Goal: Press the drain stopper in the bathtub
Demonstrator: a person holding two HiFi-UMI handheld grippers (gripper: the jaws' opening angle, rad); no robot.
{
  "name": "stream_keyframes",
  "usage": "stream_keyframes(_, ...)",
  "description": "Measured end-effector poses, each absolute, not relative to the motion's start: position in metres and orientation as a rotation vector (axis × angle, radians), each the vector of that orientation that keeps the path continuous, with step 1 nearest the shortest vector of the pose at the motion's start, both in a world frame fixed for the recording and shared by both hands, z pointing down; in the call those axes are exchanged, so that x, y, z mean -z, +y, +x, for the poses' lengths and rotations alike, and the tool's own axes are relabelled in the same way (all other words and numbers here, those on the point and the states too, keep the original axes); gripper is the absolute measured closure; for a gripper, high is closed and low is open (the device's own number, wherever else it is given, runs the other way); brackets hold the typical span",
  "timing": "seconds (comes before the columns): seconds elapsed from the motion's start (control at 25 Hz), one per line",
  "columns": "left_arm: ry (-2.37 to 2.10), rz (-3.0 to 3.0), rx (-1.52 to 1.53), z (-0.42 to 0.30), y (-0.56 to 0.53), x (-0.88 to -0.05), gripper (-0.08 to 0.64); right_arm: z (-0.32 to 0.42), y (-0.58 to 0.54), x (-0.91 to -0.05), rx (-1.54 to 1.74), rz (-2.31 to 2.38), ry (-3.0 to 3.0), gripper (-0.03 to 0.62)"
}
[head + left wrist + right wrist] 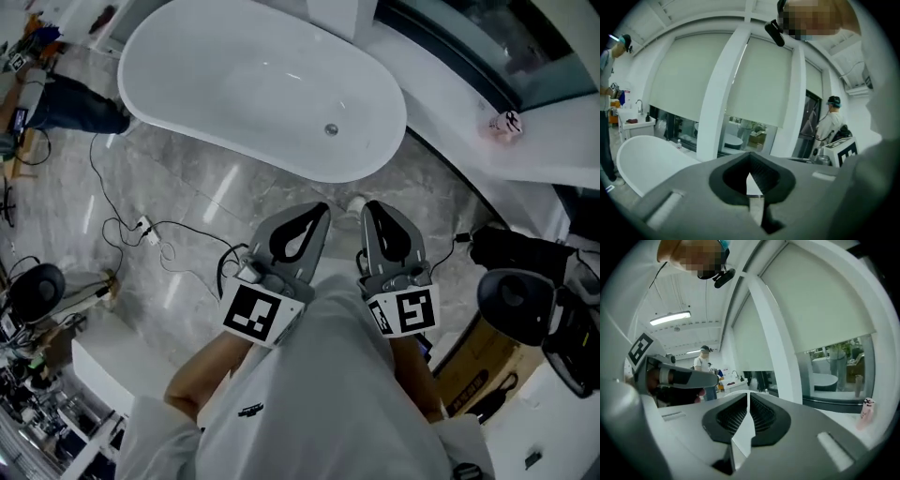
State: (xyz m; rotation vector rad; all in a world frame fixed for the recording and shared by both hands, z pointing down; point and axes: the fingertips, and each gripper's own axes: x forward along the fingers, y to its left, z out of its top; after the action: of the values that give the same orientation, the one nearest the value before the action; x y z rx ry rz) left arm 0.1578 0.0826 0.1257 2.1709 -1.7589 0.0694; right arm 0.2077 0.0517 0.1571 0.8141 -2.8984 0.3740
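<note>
Head view: the drain stopper [330, 129] looks small, rigid and slick; press its centre. Your left gripper [314, 217] and right gripper [373, 216] have fingers closed, empty.

Grey marble floor [192, 183] bears white bathtub [202, 89]; cables [146, 229].

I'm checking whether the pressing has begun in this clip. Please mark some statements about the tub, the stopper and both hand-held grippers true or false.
1. The left hand-held gripper is pressing the drain stopper. False: it is held outside the bathtub, above the floor, clear of the stopper.
2. The left and the right hand-held gripper both have their jaws together with nothing between them. True.
3. A cable lies on the floor beside the bathtub. True.
4. The drain stopper sits at the bathtub's end farthest from the grippers. False: it sits toward the nearer end.
</note>
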Motion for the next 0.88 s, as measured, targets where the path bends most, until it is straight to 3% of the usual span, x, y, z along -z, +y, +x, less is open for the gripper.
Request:
stream_keyframes(0.24,-1.861,1.917,-0.168,0.133,0.005,-0.184,0.557,0.188,-0.036,-0.194,-0.266,0.498,-2.844,0.574)
stream_keyframes(0.44,-1.950,1.807,-0.098,0.098,-0.008,-0.184,0.557,0.148,-0.057,-0.217,-0.236,0.308,-2.778,0.575)
stream_keyframes(0.88,-1.862,1.784,-0.039,0.033,-0.046,-0.225,0.557,0.079,-0.102,-0.242,-0.219,0.321,-2.651,0.586)
